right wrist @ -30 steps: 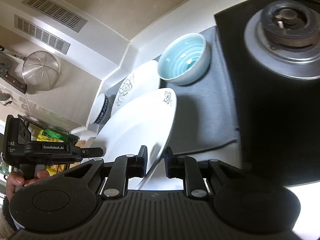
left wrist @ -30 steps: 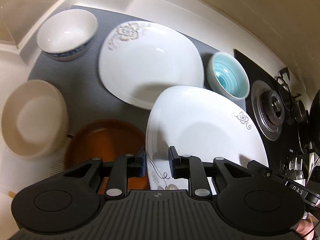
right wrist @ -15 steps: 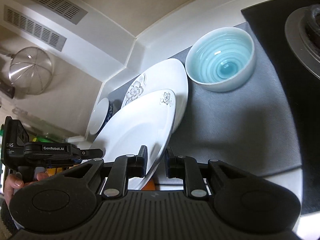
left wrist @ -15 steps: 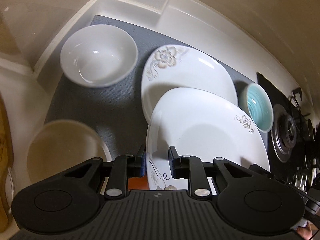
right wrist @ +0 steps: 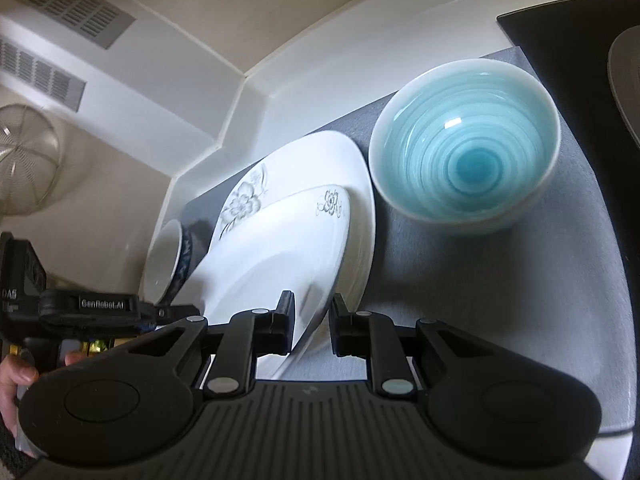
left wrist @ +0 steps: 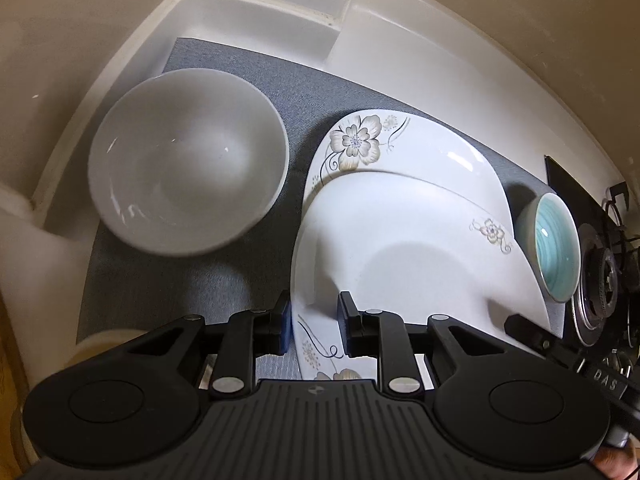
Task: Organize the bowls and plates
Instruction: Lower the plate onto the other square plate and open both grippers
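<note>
A white square plate with flower print (left wrist: 408, 248) is held over a matching plate (left wrist: 420, 152) on the grey mat (left wrist: 248, 68), nearly stacked on it. My left gripper (left wrist: 314, 322) is shut on the held plate's near left rim. My right gripper (right wrist: 312, 322) is shut on its opposite rim (right wrist: 320, 292); the lower plate (right wrist: 352, 168) shows beside it. A white bowl (left wrist: 188, 176) sits left of the plates. A light blue bowl (right wrist: 464, 148) sits right of them, also in the left wrist view (left wrist: 556, 248).
A gas stove (left wrist: 600, 276) lies to the right of the mat. A beige bowl's rim (left wrist: 100, 344) shows at the lower left. The white counter wall (left wrist: 260, 8) runs close behind the mat. The white bowl's blue-patterned side (right wrist: 176, 256) shows past the plates.
Both grippers carried the plate forward and down, over the matching plate on the mat. The brown plate and most of the beige bowl have left the left wrist view.
</note>
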Demonstrator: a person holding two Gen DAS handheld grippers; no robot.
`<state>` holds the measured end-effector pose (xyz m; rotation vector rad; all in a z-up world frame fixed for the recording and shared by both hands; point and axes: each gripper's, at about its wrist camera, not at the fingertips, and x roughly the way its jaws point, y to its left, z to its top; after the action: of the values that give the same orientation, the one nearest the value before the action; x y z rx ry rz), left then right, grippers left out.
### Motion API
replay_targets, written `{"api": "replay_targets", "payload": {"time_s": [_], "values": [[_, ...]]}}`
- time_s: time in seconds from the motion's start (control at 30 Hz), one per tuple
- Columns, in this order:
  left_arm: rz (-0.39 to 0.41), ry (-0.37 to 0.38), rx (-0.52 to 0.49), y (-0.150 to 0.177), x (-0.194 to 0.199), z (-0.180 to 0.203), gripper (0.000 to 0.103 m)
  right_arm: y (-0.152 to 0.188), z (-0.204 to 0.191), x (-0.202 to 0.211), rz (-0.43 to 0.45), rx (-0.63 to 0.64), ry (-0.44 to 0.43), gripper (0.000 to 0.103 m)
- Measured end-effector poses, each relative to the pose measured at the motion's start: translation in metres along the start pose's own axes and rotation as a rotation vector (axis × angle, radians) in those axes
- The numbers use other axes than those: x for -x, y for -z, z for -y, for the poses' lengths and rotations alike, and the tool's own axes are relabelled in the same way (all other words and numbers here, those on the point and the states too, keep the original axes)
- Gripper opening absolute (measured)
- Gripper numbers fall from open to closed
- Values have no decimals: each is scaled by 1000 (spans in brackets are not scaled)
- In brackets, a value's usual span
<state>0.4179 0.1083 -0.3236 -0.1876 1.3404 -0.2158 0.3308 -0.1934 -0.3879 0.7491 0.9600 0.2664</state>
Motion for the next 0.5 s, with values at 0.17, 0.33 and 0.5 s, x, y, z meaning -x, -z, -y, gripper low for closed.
{"api": "replay_targets", "payload": {"time_s": [0.17,0.33,0.5], "values": [[-3,6,-13,-7,-7,0,27,-12,-2,-9,27,11,20,18],[-9,-6,-20,-16,-14,1,27,-13,-10,-17,31,63,89,15],[-35,48,9,-16,-21,-8,26,-7,4,-19,74,-32,90,13]]}}
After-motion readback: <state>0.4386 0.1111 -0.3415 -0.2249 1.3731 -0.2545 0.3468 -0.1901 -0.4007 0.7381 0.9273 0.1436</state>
